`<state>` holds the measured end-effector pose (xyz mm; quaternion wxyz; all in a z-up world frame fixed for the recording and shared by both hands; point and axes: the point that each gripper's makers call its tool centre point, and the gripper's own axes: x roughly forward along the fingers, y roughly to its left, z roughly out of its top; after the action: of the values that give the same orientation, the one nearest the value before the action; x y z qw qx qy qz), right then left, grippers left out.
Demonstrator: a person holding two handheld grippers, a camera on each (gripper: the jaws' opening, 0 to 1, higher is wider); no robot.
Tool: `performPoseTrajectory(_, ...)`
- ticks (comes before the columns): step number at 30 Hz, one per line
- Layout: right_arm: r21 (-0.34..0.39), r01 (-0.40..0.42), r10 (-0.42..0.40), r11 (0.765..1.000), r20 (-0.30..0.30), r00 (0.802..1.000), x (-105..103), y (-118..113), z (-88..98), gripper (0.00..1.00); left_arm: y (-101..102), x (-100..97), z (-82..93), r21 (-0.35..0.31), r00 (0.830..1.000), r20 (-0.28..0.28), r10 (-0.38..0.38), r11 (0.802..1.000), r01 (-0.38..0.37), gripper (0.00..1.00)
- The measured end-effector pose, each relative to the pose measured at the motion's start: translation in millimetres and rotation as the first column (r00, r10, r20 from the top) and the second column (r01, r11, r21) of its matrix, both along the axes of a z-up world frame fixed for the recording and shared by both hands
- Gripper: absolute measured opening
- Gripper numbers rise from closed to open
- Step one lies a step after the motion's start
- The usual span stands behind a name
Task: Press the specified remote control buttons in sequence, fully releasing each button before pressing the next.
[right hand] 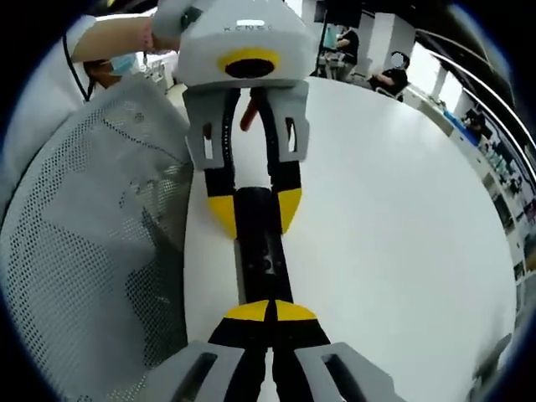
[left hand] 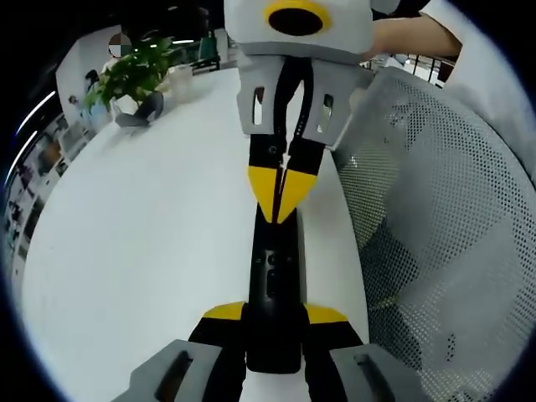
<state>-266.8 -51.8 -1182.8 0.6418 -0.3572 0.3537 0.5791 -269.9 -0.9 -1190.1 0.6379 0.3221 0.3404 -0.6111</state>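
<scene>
The remote control (left hand: 275, 289) is a long, slim black bar. It lies flat on the white tabletop (left hand: 142, 251), close to the edge next to a grey mesh chair back (left hand: 444, 218). In the left gripper view its near end sits between two yellow-tipped fingers (left hand: 222, 313), and two closed yellow tips (left hand: 280, 188) touch its far end. Small round buttons are seen on its upper face, near the middle. In the right gripper view the remote control (right hand: 261, 251) shows the same dark buttons; their labels are too small to read.
</scene>
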Motion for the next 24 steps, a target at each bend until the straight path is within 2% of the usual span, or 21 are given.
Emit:
performPoseTrajectory(3,-0.022,-0.028,0.028,0.999,0.010,1.000,0.1,0.0,-0.9,0.00,0.1,0.4,0.1,-0.004,1.000,-0.001,0.000,1.000,0.000,0.24)
performPoseTrajectory(5,-0.058,-0.083,0.086,0.995,0.045,0.995,0.2,-0.2,-1.8,0.00,0.0,0.5,0.1,-0.005,1.000,-0.001,0.001,1.000,-0.001,0.24)
performPoseTrajectory(7,-0.067,-0.100,0.104,0.993,0.057,0.993,-1.1,0.5,-2.4,0.00,0.0,0.6,0.1,-0.005,1.000,-0.002,0.002,1.000,-0.002,0.24)
performPoseTrajectory(9,-0.056,-0.083,0.085,0.995,0.049,0.995,-0.4,0.2,-2.4,0.00,-0.1,0.7,0.2,-0.005,1.000,-0.001,0.004,1.000,-0.004,0.24)
performPoseTrajectory(11,-0.013,-0.046,0.046,0.999,0.026,0.999,-0.2,0.0,-1.0,0.00,-0.1,0.8,0.3,-0.006,1.000,0.000,0.006,1.000,-0.006,0.24)
performPoseTrajectory(12,0.027,-0.011,0.011,1.000,-0.001,1.000,-0.4,1.1,0.2,0.00,-0.1,0.8,0.3,-0.007,1.000,0.001,0.007,1.000,-0.007,0.24)
performPoseTrajectory(15,0.058,0.045,-0.042,0.997,-0.046,0.998,1.7,-3.0,0.8,0.00,-0.1,0.9,0.2,-0.009,1.000,0.000,0.007,1.000,-0.007,0.24)
performPoseTrajectory(17,0.075,0.046,-0.042,0.996,-0.050,0.998,2.5,-2.9,2.3,0.07,-0.1,0.8,0.3,-0.009,1.000,0.000,0.007,1.000,-0.007,0.24)
performPoseTrajectory(20,0.101,0.050,-0.044,0.994,-0.062,0.997,2.3,0.6,3.8,0.07,-0.1,0.6,0.3,-0.010,1.000,0.000,0.008,1.000,-0.008,0.24)
performPoseTrajectory(24,0.092,0.025,-0.019,0.995,-0.071,0.997,0.7,3.8,-1.0,0.09,0.0,0.5,0.4,-0.015,1.000,0.000,0.010,1.000,-0.010,0.24)
